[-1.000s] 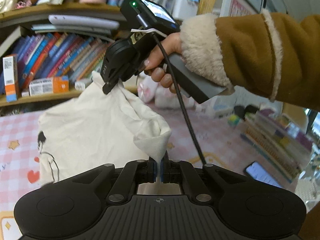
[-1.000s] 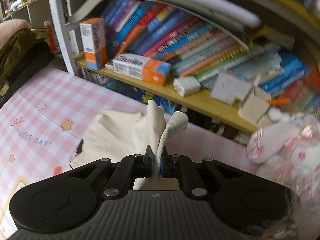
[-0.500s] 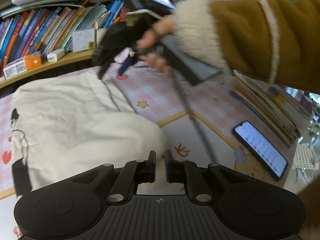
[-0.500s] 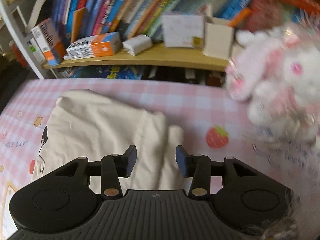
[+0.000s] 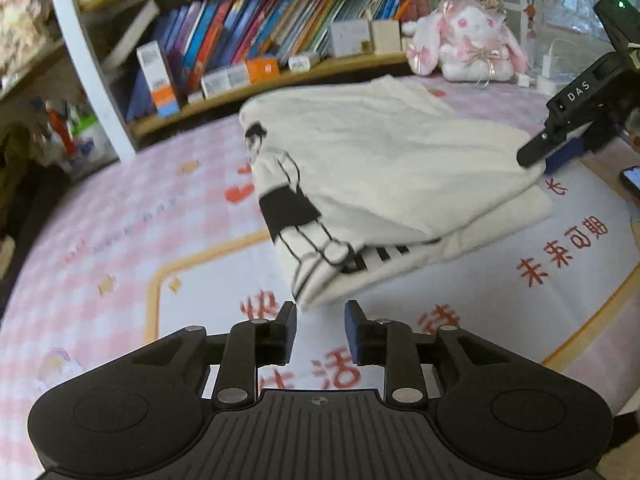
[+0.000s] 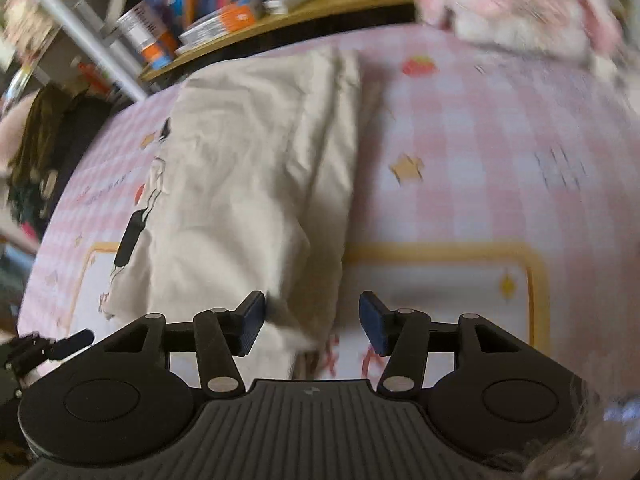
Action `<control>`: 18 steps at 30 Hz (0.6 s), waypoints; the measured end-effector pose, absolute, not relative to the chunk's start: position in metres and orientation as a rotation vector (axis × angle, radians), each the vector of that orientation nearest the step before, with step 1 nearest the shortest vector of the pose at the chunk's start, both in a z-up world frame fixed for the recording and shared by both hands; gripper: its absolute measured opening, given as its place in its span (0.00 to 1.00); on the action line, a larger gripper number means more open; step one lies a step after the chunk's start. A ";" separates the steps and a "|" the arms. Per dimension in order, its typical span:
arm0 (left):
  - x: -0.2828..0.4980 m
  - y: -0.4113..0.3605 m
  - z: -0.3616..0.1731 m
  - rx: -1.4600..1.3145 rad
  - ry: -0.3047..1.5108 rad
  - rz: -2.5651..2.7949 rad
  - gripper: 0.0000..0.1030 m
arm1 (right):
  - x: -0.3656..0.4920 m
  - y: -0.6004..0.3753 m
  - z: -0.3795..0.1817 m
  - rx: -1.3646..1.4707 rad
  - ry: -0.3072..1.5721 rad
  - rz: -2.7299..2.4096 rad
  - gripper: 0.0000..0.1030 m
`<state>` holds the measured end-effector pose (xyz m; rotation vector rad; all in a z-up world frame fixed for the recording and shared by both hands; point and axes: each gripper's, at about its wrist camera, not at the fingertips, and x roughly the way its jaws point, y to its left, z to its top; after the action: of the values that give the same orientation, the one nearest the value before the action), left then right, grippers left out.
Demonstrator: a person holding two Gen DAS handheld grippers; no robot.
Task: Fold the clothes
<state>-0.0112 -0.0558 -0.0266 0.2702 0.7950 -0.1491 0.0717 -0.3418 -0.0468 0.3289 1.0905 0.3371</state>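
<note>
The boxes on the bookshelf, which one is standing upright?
The tall white and orange box at the left end of the shelf stands upright. The orange and white boxes beside it lie flat on their long sides.

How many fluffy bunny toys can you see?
1. One pink-and-white plush bunny sits at the far edge of the pink checked mat, by the bookshelf, beyond the folded cream shirt. The right wrist view shows it blurred. Others may be out of view.

"DAS" in white on the black right gripper (image 5: 532,162), at the left wrist view's right edge. Red Chinese characters "未来可期" printed on the pink checked mat (image 5: 562,254). Box labels on the shelf (image 5: 280,76) too blurred to read.
</note>
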 end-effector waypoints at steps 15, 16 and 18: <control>0.009 -0.084 -0.042 0.722 0.606 -0.229 0.02 | 0.053 -0.349 -0.054 0.683 1.062 0.095 0.08; 0.005 -0.081 -0.037 0.726 0.571 -0.228 0.02 | 0.052 -0.346 -0.048 0.669 1.042 0.095 0.08; -0.005 -0.075 -0.026 0.734 0.500 -0.208 0.02 | 0.048 -0.341 -0.029 0.652 0.980 0.109 0.07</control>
<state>-0.0050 -0.0752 -0.0257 0.7339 0.5002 -0.2084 0.0481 -0.3407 -0.0290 0.6520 0.9803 0.1094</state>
